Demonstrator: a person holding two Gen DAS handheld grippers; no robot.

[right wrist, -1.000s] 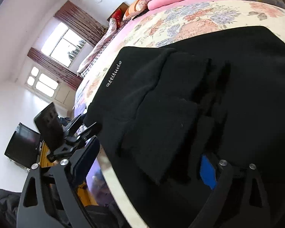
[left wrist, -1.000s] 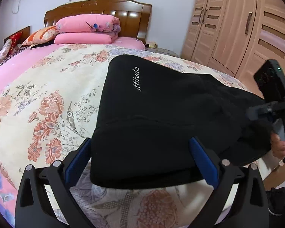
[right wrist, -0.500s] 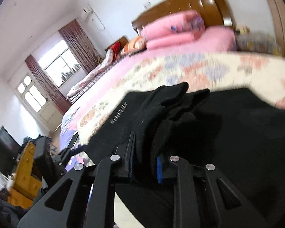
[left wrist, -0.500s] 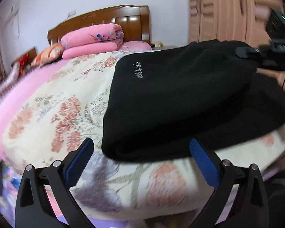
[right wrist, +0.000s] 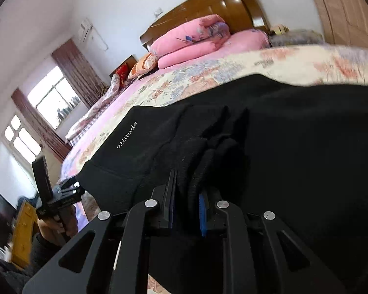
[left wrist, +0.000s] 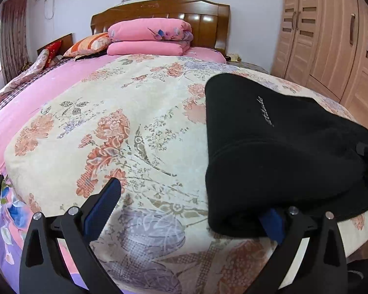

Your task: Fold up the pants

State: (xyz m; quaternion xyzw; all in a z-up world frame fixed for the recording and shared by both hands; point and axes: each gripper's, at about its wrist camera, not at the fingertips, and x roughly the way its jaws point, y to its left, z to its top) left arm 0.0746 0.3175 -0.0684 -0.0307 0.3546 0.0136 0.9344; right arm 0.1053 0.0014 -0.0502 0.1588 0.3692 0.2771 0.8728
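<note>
Black pants [left wrist: 277, 152] at four o'clock on floral bedspread [left wrist: 125, 127], near its edge. Thick, soft, floppy fleece; probably best gripped at bunched hem. Right gripper [right wrist: 187, 205] clamped on that wad; left gripper [left wrist: 191, 210] wide, empty.

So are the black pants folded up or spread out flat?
Folded. The pants lie doubled in thick layers with a rounded edge on the bed, and the right claw pinches a bunch of them.

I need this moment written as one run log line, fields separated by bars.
task: fold pants | right gripper: shut on black pants | left gripper: open, at pants edge | surface: floral blanket
</note>
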